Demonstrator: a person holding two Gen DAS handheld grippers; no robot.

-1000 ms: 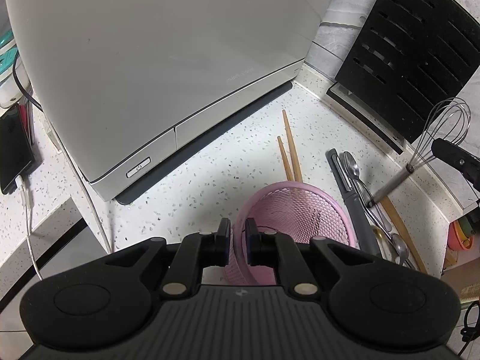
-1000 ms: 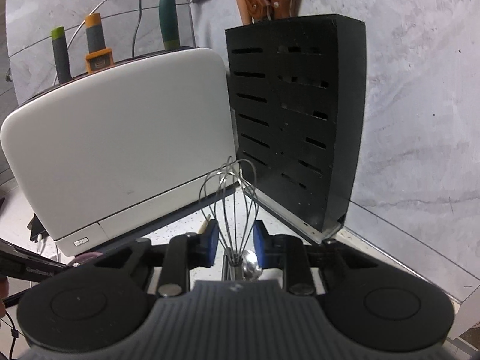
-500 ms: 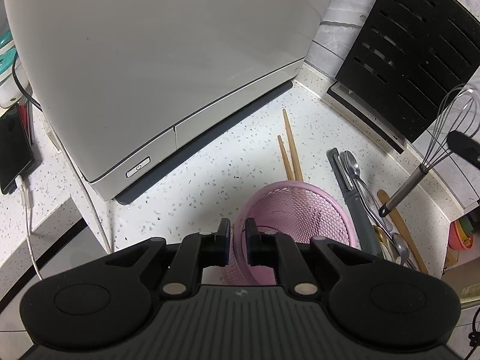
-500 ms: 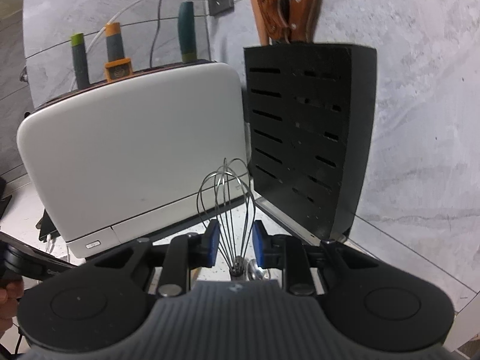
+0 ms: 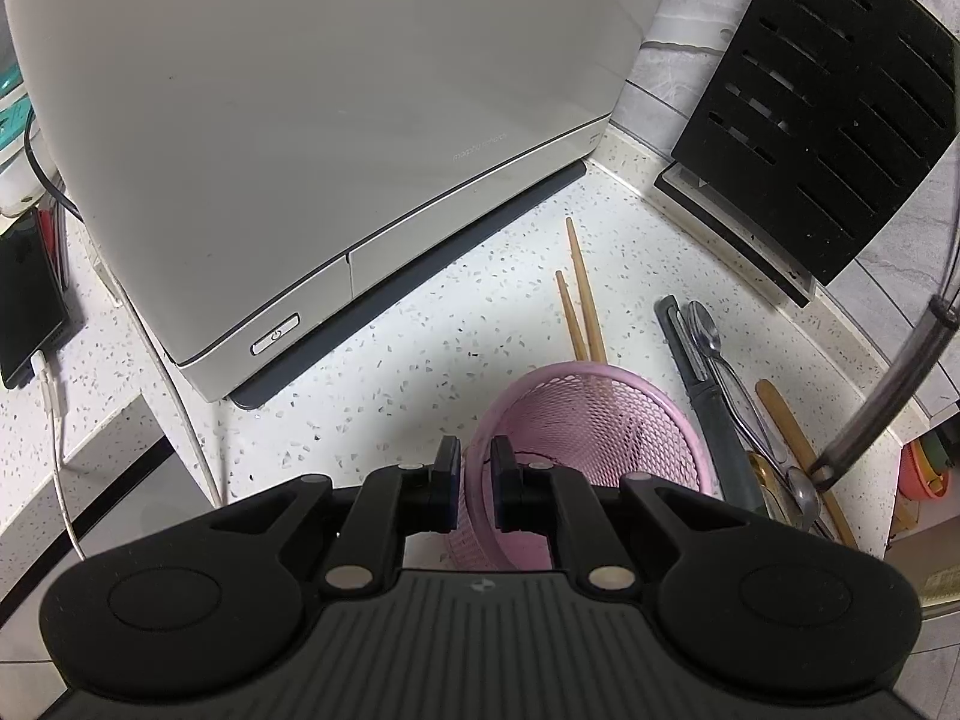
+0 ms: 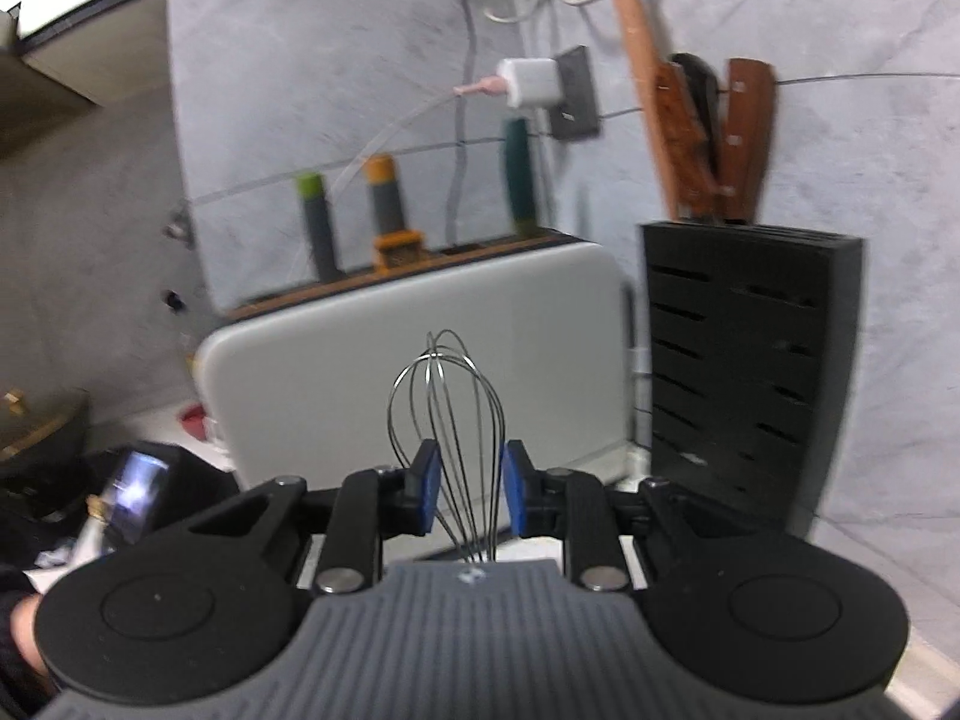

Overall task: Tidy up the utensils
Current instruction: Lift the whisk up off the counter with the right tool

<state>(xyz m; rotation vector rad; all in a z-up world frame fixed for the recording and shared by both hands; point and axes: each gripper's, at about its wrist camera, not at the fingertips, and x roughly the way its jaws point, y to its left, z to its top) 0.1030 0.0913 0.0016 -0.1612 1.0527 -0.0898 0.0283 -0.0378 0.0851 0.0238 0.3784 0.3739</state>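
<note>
The right hand-held gripper (image 6: 465, 495) has the whisk (image 6: 447, 420) up off the bench, and its blue pads have just been closing in, with the wire loops running between them. The grip looks to sit low on the whisk, near where the wires gather; the exact contact is hidden under the gripper body. In the right wrist view the wire head points up and away along the fingers. In the left wrist view the steel handle (image 5: 882, 396) hangs at a slant at the right edge, its lower end above the spoons (image 5: 729, 384) and other utensils lying along the right side of the bench (image 5: 420, 348).

The left hand-held gripper (image 5: 476, 483) is closed on the near rim of the pink mesh basket (image 5: 600, 414), steadying it by the bench's near edge. The basket stands upright and looks empty, mouth open to the top.

So the basket lies down and to the left of the whisk, well nearer the left hand than the right. The call here: the whisk's long axis likely needs to come over the mouth and stand nearer upright before it goes in. The chopsticks (image 5: 579, 300) lie just behind the basket.
</note>
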